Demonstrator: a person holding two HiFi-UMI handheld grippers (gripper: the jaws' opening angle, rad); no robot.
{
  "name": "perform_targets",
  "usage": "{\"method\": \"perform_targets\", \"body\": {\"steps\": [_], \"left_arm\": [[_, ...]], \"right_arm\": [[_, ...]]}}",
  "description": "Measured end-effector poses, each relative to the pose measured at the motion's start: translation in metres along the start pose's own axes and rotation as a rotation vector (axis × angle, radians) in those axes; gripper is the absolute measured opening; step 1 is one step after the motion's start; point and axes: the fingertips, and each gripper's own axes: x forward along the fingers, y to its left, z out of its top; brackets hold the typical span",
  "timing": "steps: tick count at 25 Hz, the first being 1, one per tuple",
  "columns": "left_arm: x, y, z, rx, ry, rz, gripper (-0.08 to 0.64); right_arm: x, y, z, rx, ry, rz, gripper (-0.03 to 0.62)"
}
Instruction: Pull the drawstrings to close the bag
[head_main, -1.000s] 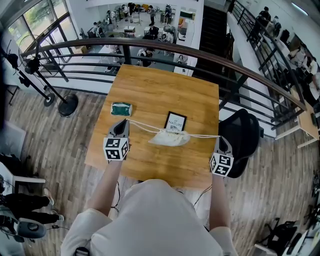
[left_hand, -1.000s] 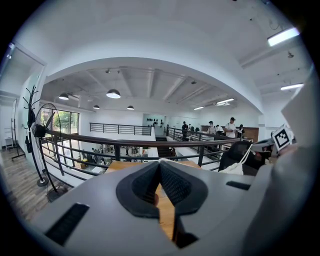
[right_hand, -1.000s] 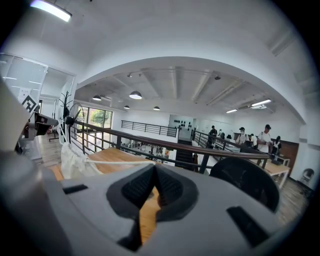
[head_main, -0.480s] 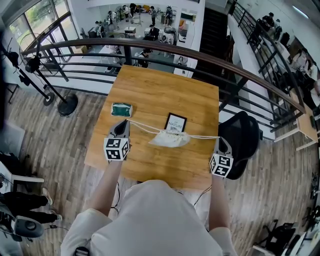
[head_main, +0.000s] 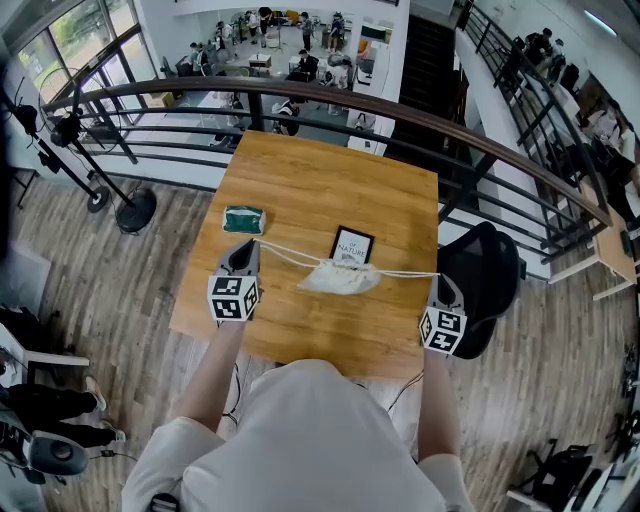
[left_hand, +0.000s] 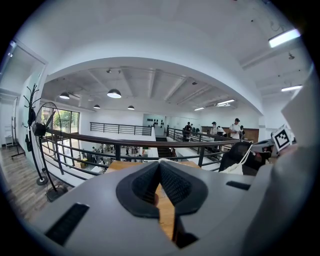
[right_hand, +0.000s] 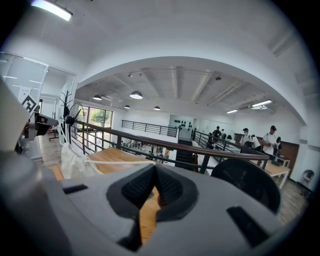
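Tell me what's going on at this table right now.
A person holds a gripper in each hand over a wooden table. The left gripper is shut on the left drawstring, and the right gripper is shut on the right drawstring. Both cords run taut to the white bag lying between them, whose mouth looks gathered.

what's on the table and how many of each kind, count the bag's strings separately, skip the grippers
bag: 1
drawstring: 2
green packet: 1
framed card: 1
total: 5
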Motion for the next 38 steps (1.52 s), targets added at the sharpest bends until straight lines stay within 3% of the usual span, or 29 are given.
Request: {"method": "perform_targets", "body": {"steps": [38], "left_arm": [[-0.0022,-0.0019,-0.0008,-0.001,0.006,-0.006,-0.005]], "right_arm": [[-0.0045,0.0019,-0.0031,-0.01,0.013,-0.003,0.003]]}}
